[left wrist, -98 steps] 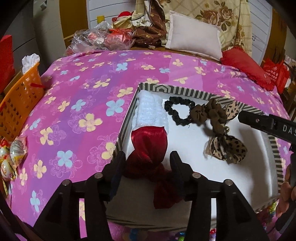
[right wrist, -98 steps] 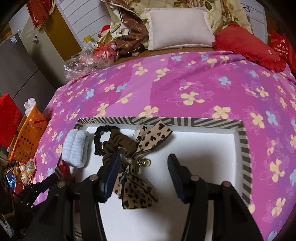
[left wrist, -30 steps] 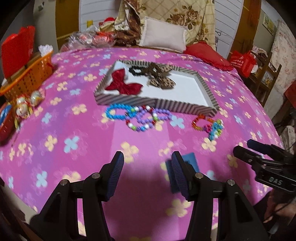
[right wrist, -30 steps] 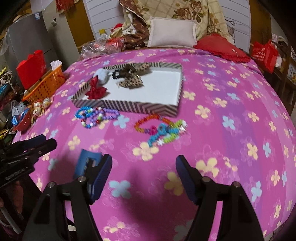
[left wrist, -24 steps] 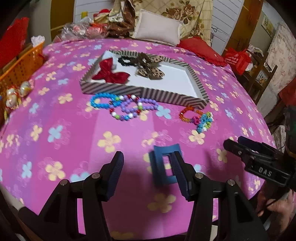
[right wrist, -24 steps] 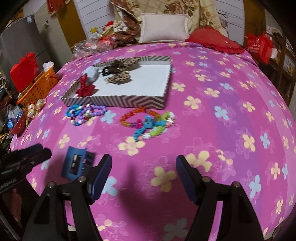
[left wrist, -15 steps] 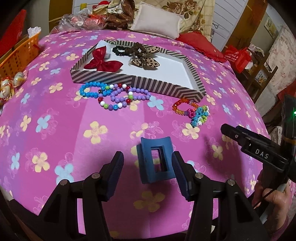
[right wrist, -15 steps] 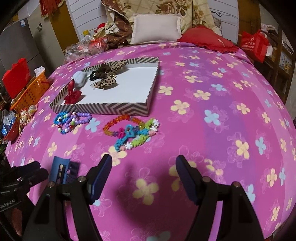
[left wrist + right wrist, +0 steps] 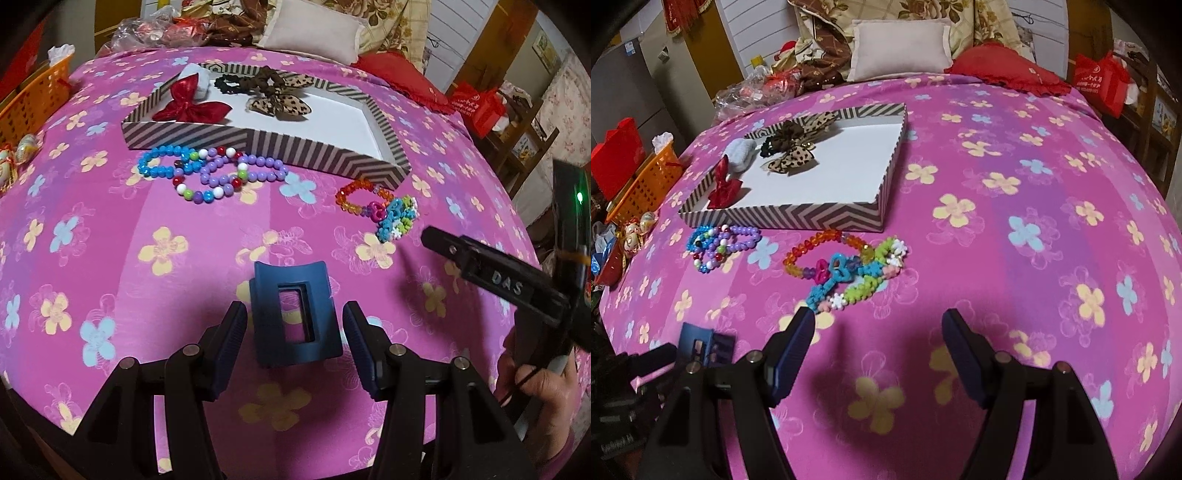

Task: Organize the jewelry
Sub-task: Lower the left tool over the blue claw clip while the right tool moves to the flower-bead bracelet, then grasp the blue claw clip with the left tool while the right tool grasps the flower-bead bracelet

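1. The left gripper [image 9: 294, 334] is parted around a blue hair claw clip [image 9: 295, 317] lying on the pink flowered bedspread [image 9: 110, 258]; its pads are clear of it.
2. The right gripper [image 9: 878, 341] is open and empty, just short of the bead bracelets [image 9: 849, 266].
3. The striped tray [image 9: 798, 218] lies beyond.

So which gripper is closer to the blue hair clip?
Left. The left gripper has its open jaws on either side of the blue hair clip, while the right gripper hangs off to the clip's right.

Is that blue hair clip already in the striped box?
No. The blue hair clip lies on the bedspread, outside the striped box.
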`<state>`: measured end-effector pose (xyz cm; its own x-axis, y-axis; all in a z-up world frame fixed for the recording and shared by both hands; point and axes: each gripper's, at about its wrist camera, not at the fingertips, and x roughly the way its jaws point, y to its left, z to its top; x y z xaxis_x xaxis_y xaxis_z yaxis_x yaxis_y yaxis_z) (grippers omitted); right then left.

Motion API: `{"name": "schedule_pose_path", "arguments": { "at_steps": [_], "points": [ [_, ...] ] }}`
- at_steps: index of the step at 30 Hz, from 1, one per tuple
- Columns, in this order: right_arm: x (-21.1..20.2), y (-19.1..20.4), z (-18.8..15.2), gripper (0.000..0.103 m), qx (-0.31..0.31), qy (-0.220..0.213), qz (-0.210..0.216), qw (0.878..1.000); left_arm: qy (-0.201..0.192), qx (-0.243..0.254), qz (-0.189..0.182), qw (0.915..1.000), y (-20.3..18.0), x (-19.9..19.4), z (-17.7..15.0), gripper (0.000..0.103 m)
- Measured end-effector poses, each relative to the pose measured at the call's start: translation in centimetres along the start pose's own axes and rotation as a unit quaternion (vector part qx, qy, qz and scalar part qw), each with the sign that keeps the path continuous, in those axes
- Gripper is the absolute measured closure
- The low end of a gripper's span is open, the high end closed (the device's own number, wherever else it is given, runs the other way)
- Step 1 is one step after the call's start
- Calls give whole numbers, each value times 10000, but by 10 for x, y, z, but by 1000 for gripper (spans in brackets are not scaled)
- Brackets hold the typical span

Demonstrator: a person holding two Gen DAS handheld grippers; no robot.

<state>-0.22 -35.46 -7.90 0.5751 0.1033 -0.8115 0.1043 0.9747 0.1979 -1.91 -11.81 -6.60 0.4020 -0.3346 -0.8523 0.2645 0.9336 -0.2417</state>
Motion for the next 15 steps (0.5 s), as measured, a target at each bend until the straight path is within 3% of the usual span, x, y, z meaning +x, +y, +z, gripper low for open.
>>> {"name": "schedule_pose_path", "arguments": {
  "at_steps": [8,15],
  "points": [
    [13,11,10,31,-130,-97,-6,9999,95,76,119,9999,-3,14,1,65],
    [29,25,20,55,-466,-106,-42,9989,197,117,149,9996,-5,24,0,65]
  ]
}}
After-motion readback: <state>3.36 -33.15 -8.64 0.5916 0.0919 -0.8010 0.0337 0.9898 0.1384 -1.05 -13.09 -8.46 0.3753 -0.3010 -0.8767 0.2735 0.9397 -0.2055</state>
